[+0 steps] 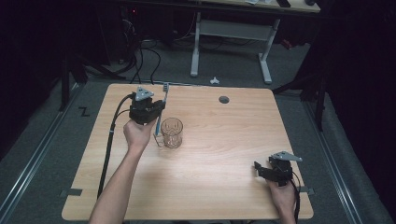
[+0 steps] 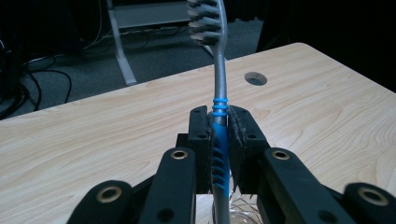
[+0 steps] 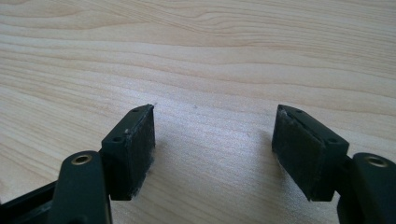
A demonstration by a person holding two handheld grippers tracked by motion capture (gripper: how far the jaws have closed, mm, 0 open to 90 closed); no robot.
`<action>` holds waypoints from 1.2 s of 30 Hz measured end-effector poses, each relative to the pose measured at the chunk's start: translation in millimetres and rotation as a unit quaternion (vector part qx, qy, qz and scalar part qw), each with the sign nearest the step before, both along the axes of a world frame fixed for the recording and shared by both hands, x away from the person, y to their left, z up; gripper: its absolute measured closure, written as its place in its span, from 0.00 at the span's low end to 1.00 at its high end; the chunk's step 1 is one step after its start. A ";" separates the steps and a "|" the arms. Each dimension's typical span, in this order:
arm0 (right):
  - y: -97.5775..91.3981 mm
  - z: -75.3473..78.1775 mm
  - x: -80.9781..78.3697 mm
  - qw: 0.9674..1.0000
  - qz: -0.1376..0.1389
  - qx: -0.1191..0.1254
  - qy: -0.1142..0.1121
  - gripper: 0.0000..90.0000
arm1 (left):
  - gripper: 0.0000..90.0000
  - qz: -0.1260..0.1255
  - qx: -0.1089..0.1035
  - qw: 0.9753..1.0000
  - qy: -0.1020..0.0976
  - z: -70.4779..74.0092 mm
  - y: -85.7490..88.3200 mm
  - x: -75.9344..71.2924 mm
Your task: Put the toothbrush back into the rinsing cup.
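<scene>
My left gripper [image 2: 219, 135] is shut on a blue and grey toothbrush [image 2: 219, 93], its pads pressing the blue ribbed part of the handle, bristle head pointing away. In the high view the left gripper [image 1: 156, 109] is held over the far left of the wooden table [image 1: 219, 186], with the toothbrush [image 1: 163, 95] running from the far edge down toward a clear glass [image 1: 171, 132]; the handle's lower end sits at the glass's left rim. My right gripper [image 3: 212, 149] stands open just above the bare tabletop, with nothing between its pads. It rests near the front right corner [image 1: 261, 169].
A round cable hole [image 1: 224, 99] lies in the table near its far edge. Beyond the table stand a white desk frame [image 1: 231, 42] and cables on the grey floor. A black cable [image 1: 109, 140] trails from the left gripper along the table's left side.
</scene>
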State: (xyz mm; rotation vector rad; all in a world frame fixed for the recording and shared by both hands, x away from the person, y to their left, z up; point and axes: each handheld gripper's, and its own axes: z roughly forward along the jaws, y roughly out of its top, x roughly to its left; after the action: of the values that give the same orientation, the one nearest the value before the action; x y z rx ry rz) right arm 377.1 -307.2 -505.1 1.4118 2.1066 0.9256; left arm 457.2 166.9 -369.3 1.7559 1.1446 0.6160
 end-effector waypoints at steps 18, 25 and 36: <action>-0.3 0.0 0.0 1.000 0.000 0.001 0.000 0.34 | 0.89 -0.010 0.004 1.000 0.000 -3.3 0.0 1.9; -0.3 0.0 0.0 1.000 0.000 0.001 0.000 0.34 | 0.89 -0.012 0.004 1.000 0.004 -4.7 2.8 0.4; 0.0 0.0 0.0 1.000 0.000 0.000 0.000 0.34 | 0.88 -0.017 0.007 1.000 0.010 -2.8 7.3 -9.0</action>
State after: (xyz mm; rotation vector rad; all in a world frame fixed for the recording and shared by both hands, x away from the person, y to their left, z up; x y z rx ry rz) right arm 377.1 -307.3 -505.2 1.4113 2.1064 0.9249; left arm 448.2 174.2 -372.1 1.7927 1.1240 0.5894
